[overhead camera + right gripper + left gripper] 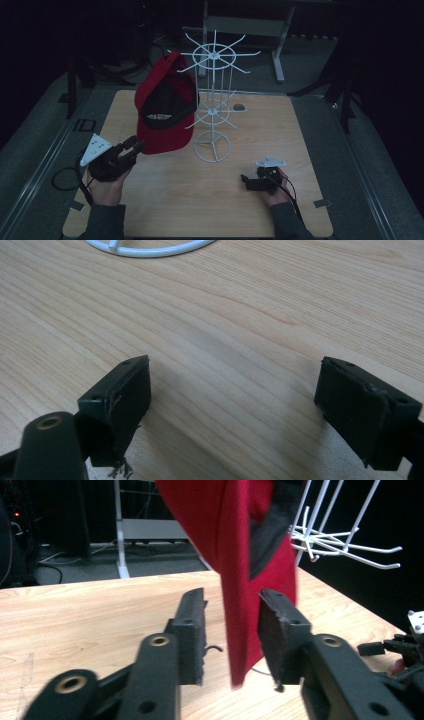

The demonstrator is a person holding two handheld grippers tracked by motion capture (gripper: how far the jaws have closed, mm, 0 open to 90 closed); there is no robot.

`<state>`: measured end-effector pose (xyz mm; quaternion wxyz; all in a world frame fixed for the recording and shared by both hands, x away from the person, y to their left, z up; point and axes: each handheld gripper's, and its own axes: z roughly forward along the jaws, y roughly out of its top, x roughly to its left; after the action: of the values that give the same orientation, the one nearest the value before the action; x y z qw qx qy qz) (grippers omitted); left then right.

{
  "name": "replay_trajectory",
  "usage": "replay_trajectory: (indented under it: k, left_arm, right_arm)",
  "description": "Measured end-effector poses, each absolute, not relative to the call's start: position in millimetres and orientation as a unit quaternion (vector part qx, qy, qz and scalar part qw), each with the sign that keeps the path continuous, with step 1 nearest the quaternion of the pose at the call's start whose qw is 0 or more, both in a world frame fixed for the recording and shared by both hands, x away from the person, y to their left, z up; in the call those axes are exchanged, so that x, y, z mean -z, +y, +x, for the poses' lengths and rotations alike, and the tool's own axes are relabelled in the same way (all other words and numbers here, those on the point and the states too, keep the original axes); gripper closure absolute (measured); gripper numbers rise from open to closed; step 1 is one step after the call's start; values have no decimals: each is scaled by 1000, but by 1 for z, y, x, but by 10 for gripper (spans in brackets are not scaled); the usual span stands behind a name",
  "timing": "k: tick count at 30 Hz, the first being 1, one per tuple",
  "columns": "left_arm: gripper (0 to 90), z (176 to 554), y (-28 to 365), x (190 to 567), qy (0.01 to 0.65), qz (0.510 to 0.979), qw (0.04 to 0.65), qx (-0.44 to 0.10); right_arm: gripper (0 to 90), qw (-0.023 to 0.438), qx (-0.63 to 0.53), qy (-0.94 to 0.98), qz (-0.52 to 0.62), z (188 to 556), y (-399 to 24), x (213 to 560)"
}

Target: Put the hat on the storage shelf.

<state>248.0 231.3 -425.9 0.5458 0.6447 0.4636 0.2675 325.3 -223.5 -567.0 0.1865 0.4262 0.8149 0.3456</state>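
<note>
A red cap (165,107) with a dark lining hangs from a white wire display rack (214,100) at the middle of the wooden table (200,210). My left gripper (136,145) is at the cap's lower left edge. In the left gripper view the cap's brim (240,605) hangs down between the jaws of the left gripper (232,615), which are open with a gap on the left side. My right gripper (245,181) rests low over the table at the front right. Its jaws are wide open over bare wood in the right gripper view (235,390).
The rack's round base ring (150,250) lies just beyond the right gripper. Wire hooks (345,545) stick out to the right of the cap. A metal stand leg (277,55) rises behind the table. Dark floor surrounds the table edges.
</note>
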Motion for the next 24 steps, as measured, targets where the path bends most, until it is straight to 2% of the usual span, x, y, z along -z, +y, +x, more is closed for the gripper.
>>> replay_trajectory:
  k: [11,24]
  left_arm:
    - [497,249,237,428,480,634,547,-262]
    - [444,252,243,439,489,635,544,-249]
  right_arm:
    - [147,186,-346,815,426,325,-224,567]
    - [147,187,-346,815,425,325,-224,567]
